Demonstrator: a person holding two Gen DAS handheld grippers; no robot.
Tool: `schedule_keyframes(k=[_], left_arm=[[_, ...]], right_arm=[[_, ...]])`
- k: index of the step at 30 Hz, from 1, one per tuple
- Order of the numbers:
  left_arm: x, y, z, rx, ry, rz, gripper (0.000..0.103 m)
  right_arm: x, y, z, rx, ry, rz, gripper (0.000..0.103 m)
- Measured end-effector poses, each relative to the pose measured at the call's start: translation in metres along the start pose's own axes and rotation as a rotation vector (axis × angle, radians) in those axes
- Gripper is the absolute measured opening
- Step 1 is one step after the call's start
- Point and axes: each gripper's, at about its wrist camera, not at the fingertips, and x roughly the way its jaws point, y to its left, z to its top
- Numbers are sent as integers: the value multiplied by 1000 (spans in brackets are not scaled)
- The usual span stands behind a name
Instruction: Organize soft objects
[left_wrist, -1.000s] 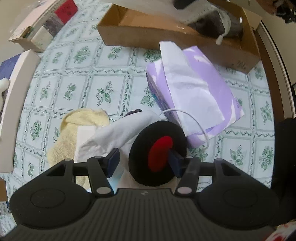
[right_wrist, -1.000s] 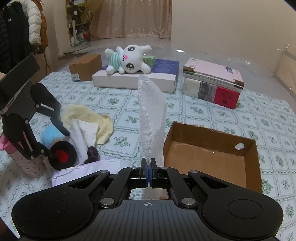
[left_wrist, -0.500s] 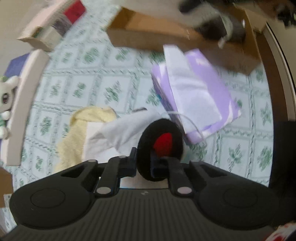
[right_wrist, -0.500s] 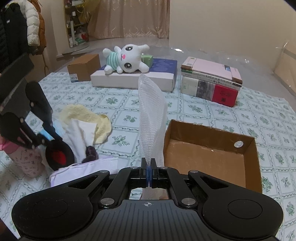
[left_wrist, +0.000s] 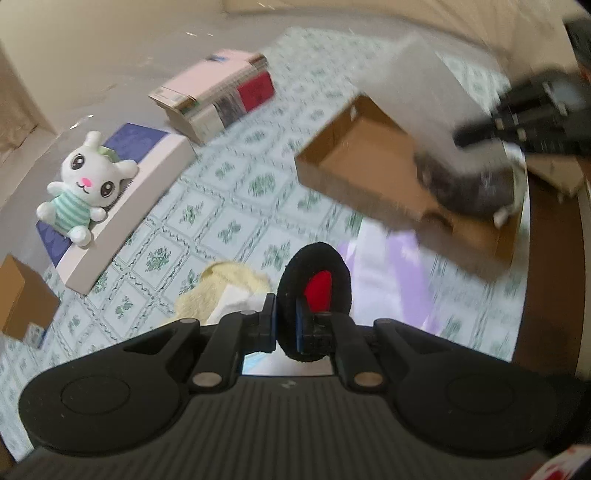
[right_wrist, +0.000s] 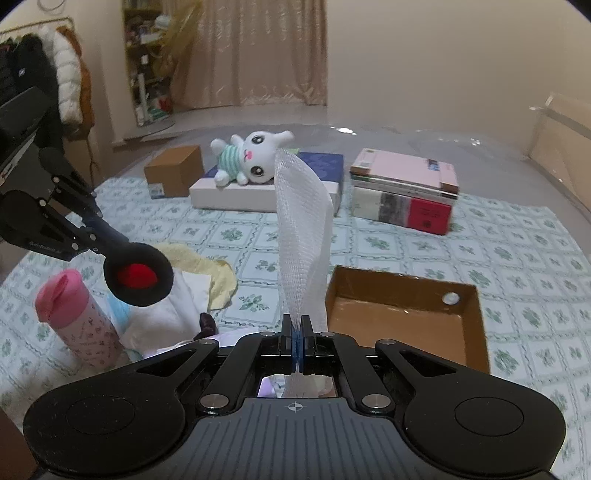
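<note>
Green-patterned tablecloth covers the work surface, with the open cardboard box (right_wrist: 406, 314) as my reference. My left gripper (left_wrist: 286, 325) has just been closing and now pinches the rim of the black earmuff pad (left_wrist: 314, 295) with its red centre, held clear of the cloth on the near-left side of the box. My right gripper (right_wrist: 296, 343) is fully closed on the lower end of the white mesh cloth (right_wrist: 303, 236), which stands upright just left of the box.

Judgement: both items are light, soft and compressible; an edge pinch suffices, though the mesh may flop.

Left of the box lie the yellow towel (right_wrist: 207, 269), white cloths (right_wrist: 166, 314) and a pink cup (right_wrist: 81, 314). Beyond the box sits the plush rabbit (right_wrist: 255, 155).

In the left wrist view a grey mass hanging below the right gripper is blurred; I cannot identify it.
</note>
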Motion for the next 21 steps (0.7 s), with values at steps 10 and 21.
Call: schedule_keyframes(k=[10,21], left_arm=[[-1,-59,25,-270,-153,-60,8],[45,-125,36,-509,-225,-91,8]], right_arm=[[-35,-39,-23,147,57,-54,1],[-38,-81,-53,260,115,-81,1]])
